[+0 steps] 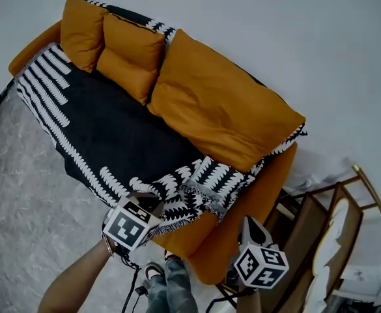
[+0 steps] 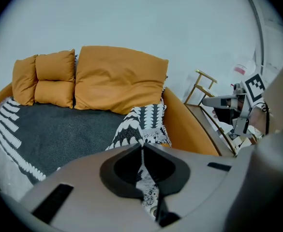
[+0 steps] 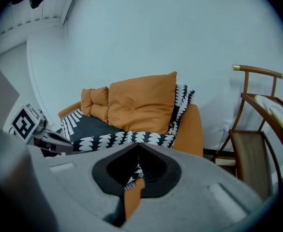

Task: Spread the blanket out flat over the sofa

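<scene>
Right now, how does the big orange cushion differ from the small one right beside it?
The big cushion is much larger than the small cushion. The big cushion leans by the bunched patterned end of the blanket; the small cushion sits on its flat dark part. Both are orange.

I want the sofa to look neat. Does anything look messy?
Yes. The blanket lies smooth over most of the sofa, but its front corner, pinched in the left claw, is bunched up in folds.
</scene>
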